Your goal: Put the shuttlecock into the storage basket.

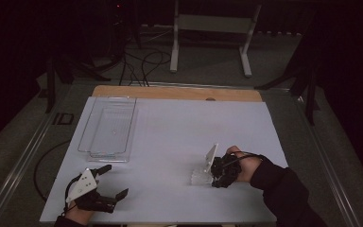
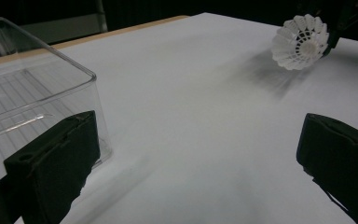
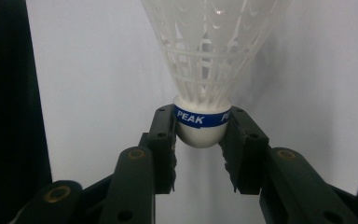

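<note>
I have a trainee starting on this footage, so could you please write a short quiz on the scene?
1. What does the right gripper hold?
2. True or false: the left gripper is shut.
3. Which part of the shuttlecock is clamped: A the skirt, B the rounded base?

Key: 1. A white shuttlecock. 2. False; its jaws stand wide apart beside the clear plastic box, with nothing between them. 3. B.
</note>
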`<state>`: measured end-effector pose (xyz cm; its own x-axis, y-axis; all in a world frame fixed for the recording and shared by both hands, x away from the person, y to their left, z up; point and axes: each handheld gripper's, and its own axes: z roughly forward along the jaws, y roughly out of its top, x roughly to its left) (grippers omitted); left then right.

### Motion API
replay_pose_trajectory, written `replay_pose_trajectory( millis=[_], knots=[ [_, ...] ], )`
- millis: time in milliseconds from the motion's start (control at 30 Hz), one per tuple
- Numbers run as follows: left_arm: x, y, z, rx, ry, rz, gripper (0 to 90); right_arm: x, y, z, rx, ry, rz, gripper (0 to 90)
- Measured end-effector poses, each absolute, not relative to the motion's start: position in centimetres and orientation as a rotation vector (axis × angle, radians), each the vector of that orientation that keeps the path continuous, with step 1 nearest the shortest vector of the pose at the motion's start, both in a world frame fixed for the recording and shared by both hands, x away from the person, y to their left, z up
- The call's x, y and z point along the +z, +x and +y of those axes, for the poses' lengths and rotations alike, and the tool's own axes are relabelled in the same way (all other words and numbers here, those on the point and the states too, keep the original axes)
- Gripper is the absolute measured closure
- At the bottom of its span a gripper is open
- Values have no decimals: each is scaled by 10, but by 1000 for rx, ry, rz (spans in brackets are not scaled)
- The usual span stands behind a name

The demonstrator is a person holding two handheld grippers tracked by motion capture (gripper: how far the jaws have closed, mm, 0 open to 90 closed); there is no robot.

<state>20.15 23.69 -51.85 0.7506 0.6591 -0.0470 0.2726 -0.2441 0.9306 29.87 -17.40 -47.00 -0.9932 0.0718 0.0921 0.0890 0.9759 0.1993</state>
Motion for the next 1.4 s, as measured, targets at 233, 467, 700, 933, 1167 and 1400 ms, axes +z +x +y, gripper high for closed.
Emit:
replay_pose_trajectory(
  millis=[233, 467, 700, 933, 1167, 1400],
  knots=[
    [-517, 203, 235, 409, 1849, 733, 0, -465, 293, -168, -353, -54, -3054, 660],
    [-516, 204, 233, 385, 1881, 743, 0, -459, 291, -164, -395, -18, -3088, 660],
    [-517, 205, 231, 364, 1903, 744, 0, -454, 289, -162, -433, 4, -3094, 660],
    [-513, 206, 230, 332, 1924, 738, 0, -450, 289, -160, -484, 14, -3089, 660],
    [-507, 212, 229, 240, 1967, 758, 0, -444, 290, -157, -479, 27, -3097, 660],
    [-487, 218, 229, 247, 2052, 729, 0, -439, 288, -155, -487, 44, -3101, 660]
  ],
)
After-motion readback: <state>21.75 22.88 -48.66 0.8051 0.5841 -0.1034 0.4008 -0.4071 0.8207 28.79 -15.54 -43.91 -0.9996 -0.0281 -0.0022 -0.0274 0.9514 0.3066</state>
